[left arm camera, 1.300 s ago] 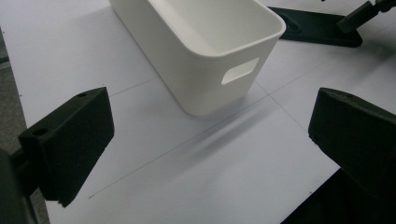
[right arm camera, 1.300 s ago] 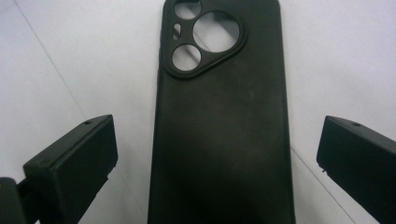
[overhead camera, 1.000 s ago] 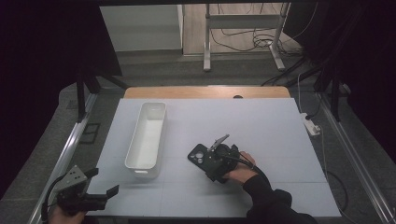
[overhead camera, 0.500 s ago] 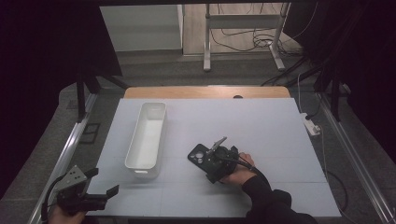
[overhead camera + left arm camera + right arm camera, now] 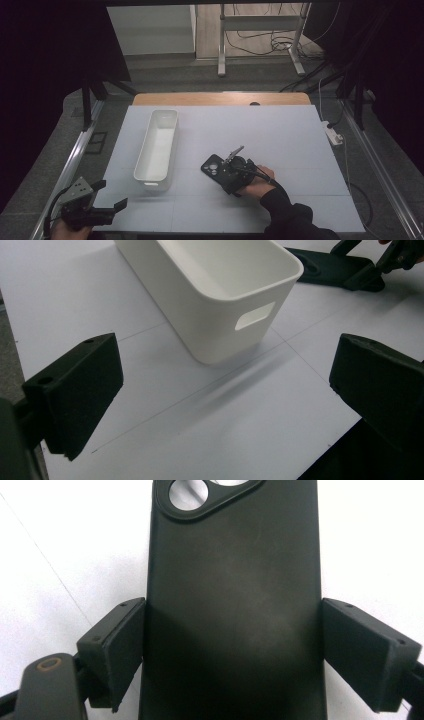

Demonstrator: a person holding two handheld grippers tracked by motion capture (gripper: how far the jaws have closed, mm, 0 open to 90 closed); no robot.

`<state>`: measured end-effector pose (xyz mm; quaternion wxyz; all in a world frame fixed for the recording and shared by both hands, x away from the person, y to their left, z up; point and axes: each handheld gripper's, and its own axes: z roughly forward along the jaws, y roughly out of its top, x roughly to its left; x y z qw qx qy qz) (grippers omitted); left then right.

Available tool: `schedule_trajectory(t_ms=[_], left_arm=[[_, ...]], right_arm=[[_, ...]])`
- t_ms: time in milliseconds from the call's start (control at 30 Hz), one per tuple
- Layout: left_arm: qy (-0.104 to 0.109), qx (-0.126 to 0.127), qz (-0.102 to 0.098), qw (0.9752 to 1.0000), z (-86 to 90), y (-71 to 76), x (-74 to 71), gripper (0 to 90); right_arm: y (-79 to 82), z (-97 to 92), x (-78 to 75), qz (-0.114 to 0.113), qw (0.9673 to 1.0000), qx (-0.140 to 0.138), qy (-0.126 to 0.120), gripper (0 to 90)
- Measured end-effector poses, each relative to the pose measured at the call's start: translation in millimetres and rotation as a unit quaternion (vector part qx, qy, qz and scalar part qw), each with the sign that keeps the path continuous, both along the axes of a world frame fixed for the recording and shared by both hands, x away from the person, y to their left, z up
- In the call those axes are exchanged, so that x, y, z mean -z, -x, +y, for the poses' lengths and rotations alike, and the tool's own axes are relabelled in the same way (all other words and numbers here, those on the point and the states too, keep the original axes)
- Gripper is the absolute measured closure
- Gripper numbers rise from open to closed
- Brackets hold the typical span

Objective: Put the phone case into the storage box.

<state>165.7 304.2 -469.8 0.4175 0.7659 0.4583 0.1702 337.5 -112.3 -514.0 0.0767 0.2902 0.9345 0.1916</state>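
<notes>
A black phone case lies flat on the pale table, back side up with its camera cut-out showing. In the right gripper view the phone case sits between the two black pads, and each pad touches one long edge. My right gripper has just been closing its jaws on the case, held by a hand in a dark sleeve. My left gripper hovers open over the table's near-left corner with nothing between its jaws.
A long white bin stands empty left of the case; its near end with a handle slot faces the left gripper. The case shows beyond it. A power strip lies off the table's right edge.
</notes>
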Motion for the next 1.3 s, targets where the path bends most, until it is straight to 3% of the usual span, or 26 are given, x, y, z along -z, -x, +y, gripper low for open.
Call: schedule_trajectory(t_ms=[433,600,967,1300], left_arm=[[0.005,0.0,-0.004,1.0,-2.7,-1.8,-4.8,0.0],[0.016,0.004,-0.008,0.9998,-5.2,-4.6,-10.0,0.0],[0.027,0.035,-0.025,0.9987,-18.3,-19.8,-25.9,0.0],[0.023,0.064,-0.039,0.9969,-37.4,-38.7,-36.5,0.0]], right_arm=[[5.4,-7.4,-16.5,-0.014,0.9986,-0.01,-0.05,14.6],[9.3,-11.2,-25.3,-0.019,0.9971,-0.016,-0.072,14.7],[21.3,-17.7,-40.6,-0.034,0.9933,-0.042,-0.102,14.7],[28.7,-32.0,-53.4,-0.04,0.9892,-0.045,-0.134,14.7]])
